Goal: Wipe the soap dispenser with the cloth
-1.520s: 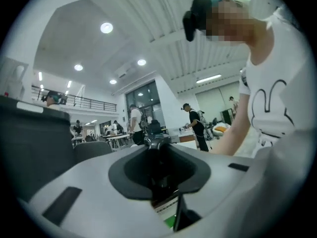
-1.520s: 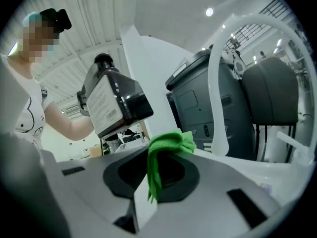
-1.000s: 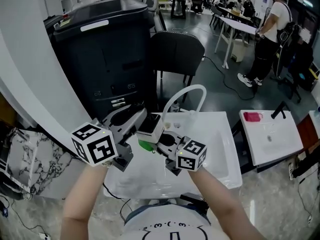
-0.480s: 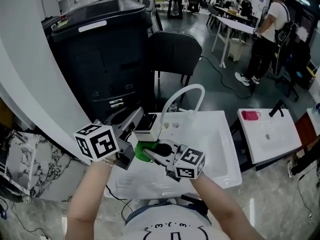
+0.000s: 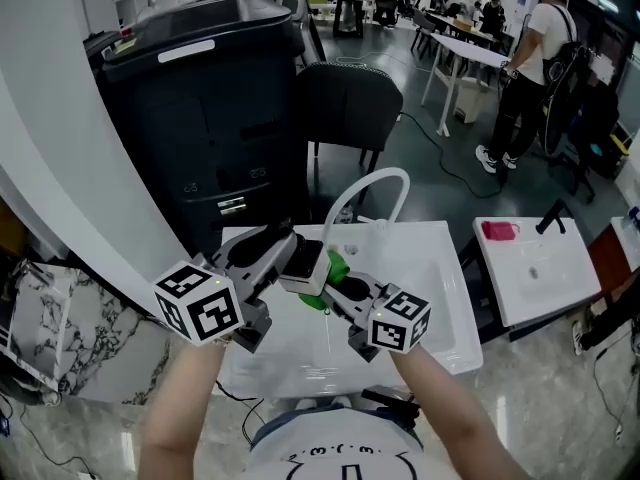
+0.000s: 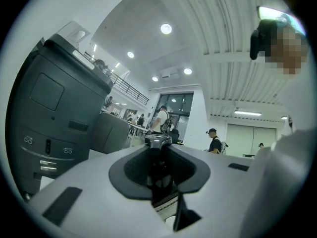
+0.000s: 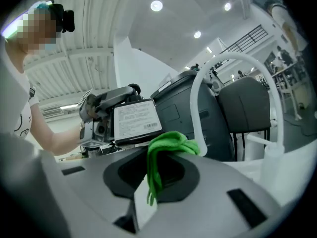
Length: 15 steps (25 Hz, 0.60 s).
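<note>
The left gripper (image 5: pixel 283 258) has its jaws clamped on the boxy dark soap dispenser with a white printed label (image 7: pixel 135 119), holding it in the air above the white sink basin (image 5: pixel 440 308). The right gripper (image 7: pixel 158 175) has its jaws pinched on a bunched bright green cloth (image 7: pixel 166 150). From the right jaws the dispenser lies just ahead and a little up, its labelled face turned toward them. The cloth's top sits just under the label's lower corner; whether they touch cannot be told. A short push forward and up by the right hand would likely lay cloth on that face.
</note>
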Tool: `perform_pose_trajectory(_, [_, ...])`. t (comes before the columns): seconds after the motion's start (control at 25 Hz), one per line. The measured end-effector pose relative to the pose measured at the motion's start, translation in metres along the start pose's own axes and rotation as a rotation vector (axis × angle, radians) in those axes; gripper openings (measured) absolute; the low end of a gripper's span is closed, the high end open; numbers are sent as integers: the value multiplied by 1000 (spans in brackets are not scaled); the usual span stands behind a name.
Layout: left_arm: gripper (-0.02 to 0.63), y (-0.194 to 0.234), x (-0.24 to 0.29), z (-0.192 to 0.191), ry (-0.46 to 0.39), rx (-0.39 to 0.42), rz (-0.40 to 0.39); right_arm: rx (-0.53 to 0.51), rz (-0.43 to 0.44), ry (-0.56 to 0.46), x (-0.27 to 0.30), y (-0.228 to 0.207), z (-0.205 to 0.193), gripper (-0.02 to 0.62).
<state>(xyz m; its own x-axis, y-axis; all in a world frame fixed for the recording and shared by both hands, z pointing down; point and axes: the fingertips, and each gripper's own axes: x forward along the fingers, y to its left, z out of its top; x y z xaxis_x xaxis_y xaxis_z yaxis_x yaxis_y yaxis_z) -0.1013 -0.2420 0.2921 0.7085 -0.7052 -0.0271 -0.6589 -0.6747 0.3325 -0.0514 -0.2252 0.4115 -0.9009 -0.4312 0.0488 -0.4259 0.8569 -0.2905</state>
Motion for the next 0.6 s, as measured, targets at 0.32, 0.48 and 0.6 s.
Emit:
perform_pose_trajectory(0.32, [94,15,1,-4,-77,-35,87,-58,99,49,1,38,-13,48])
perform_pose_trajectory(0.48, [94,24,0,-8,-92,-49,126,-115,135,67,-1,54,-17,48])
perform_pose_trajectory(0.6, [94,30,-2,-12,-96,-27,163,-169,163,79,-5,63,-20,48])
